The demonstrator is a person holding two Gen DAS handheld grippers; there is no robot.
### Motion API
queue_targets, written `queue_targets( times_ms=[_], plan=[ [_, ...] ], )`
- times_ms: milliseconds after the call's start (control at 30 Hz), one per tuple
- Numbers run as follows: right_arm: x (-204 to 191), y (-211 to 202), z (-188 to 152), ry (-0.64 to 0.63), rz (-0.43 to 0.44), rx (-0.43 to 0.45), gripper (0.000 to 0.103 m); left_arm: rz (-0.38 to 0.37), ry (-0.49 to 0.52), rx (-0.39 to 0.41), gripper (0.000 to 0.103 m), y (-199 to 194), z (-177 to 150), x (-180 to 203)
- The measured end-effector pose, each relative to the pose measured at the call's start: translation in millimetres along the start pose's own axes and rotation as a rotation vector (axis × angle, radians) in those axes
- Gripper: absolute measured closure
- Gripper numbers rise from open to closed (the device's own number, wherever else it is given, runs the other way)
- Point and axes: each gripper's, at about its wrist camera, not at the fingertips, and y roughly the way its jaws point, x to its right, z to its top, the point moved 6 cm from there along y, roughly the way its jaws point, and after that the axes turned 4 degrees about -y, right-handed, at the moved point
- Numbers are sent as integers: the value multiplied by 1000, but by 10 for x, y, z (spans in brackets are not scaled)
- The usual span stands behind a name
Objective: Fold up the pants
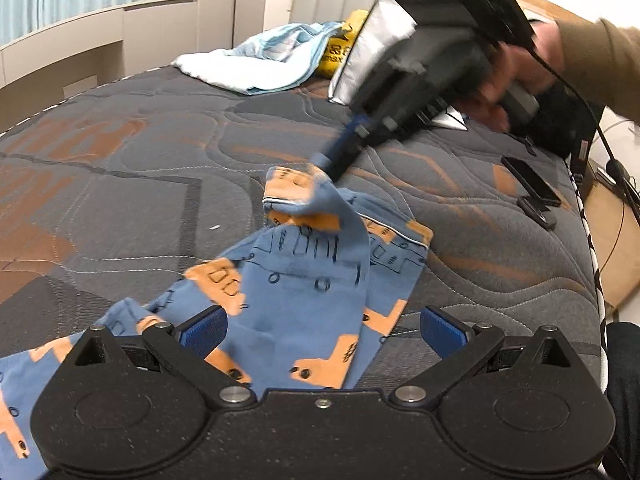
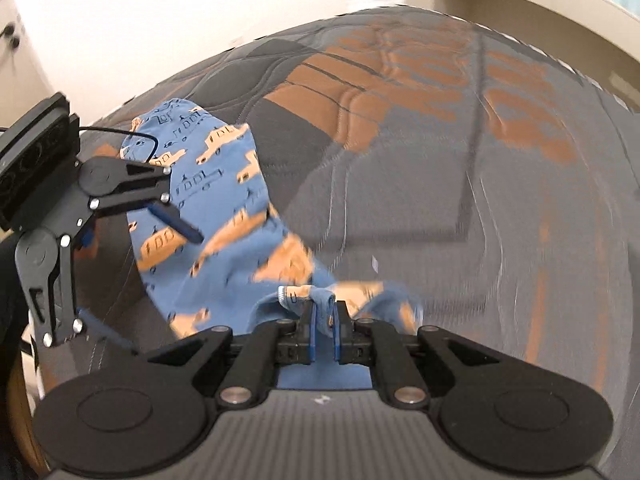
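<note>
The blue pants (image 1: 304,276) with orange car prints lie on the grey and orange mattress (image 1: 120,168). My right gripper (image 1: 324,164) is shut on the hem of one leg and lifts it above the bed; in the right wrist view the cloth (image 2: 324,300) is pinched between its pads. My left gripper (image 1: 322,330) is open and hovers over the pants near their lower part. It also shows in the right wrist view (image 2: 164,280), open, at the left beside the pants (image 2: 212,196).
A light blue garment (image 1: 264,60), a yellow bag (image 1: 340,48) and a silver pouch (image 1: 372,52) lie at the far end of the bed. A phone (image 1: 530,182) lies near the right edge. A cable (image 1: 592,120) hangs from the right gripper.
</note>
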Motion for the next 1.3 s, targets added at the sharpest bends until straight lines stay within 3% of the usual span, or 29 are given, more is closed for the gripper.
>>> queue_targets(
  times_ms=[233, 300, 333, 367, 433, 600, 700, 800, 867, 967, 1067, 1200, 1300],
  plan=[
    [55, 198, -669, 192, 44, -5, 90, -13, 54, -59, 1, 226, 4, 221],
    [129, 157, -711, 270, 97, 49, 74, -16, 65, -69, 1, 315, 19, 289],
    [178, 101, -708, 322, 140, 91, 50, -18, 66, -71, 1, 357, 31, 318],
    [234, 31, -689, 361, 167, 145, 35, -22, 65, -73, 1, 403, 47, 346],
    [372, -84, -643, 424, 190, 221, 32, -25, 62, -73, 1, 477, 74, 398],
    [727, -43, -600, 578, 190, 266, 32, -27, 63, -68, 1, 622, 140, 504],
    [738, 120, -562, 608, 224, 250, 43, -21, 64, -69, 1, 702, 184, 547],
    [680, 243, -523, 585, 217, 234, 67, -21, 57, -73, 1, 781, 225, 573],
    [621, 212, -492, 551, 220, 247, 89, -25, 53, -76, 1, 819, 249, 601],
    [583, -60, -519, 515, 225, 297, 95, -45, 49, -64, 1, 839, 312, 678],
    [657, -337, -579, 509, 191, 321, 96, -69, 76, -40, 1, 837, 378, 817],
    [789, -361, -775, 588, 148, 269, 95, -67, 86, -44, 1, 872, 351, 888],
    [764, -221, -781, 633, 193, 276, 78, -61, 71, -55, 1, 846, 286, 872]
  ],
)
